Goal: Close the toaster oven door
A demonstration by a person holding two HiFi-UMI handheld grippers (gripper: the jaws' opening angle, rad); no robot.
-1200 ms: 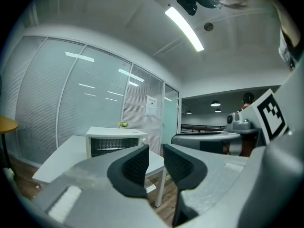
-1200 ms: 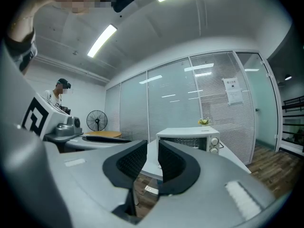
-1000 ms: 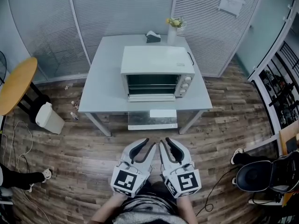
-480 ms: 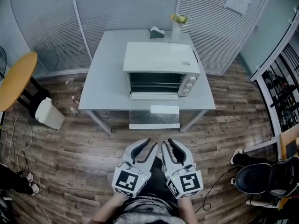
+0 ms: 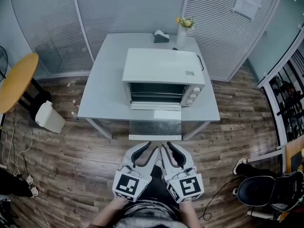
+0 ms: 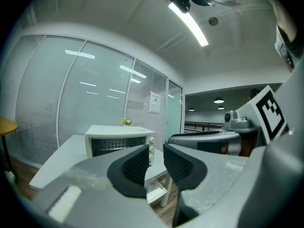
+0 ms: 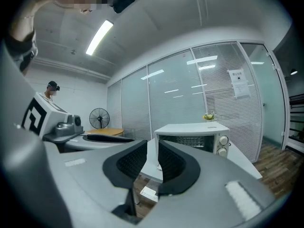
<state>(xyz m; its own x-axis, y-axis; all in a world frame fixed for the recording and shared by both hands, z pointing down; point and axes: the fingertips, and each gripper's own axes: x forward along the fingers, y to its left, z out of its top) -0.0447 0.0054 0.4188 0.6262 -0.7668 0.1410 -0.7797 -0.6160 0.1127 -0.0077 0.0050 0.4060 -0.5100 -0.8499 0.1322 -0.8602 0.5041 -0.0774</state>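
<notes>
A white toaster oven [image 5: 164, 75] stands on the grey table [image 5: 104, 94], and it also shows in the distance as the toaster oven [image 6: 118, 139] and the toaster oven [image 7: 194, 137]. Its glass door [image 5: 155, 127] hangs open and flat, reaching out past the table's front edge. Low in the head view, my left gripper [image 5: 151, 146] and right gripper [image 5: 168, 145] are held side by side, just short of the door's front edge. A narrow gap shows between the pads of the left gripper [image 6: 156, 163] and of the right gripper [image 7: 152, 163]. Nothing is between the jaws of either.
A vase of yellow flowers [image 5: 184, 30] and a tissue box [image 5: 161, 35] stand at the table's back. A round wooden table [image 5: 16, 82] and a white bin [image 5: 47, 118] are at the left. An office chair [image 5: 266, 191] and a shoe [image 5: 240, 165] are at the right.
The table and oven have come nearer; the open door's front edge now lies just ahead of my grippers. The jaws have kept the same gaps.
</notes>
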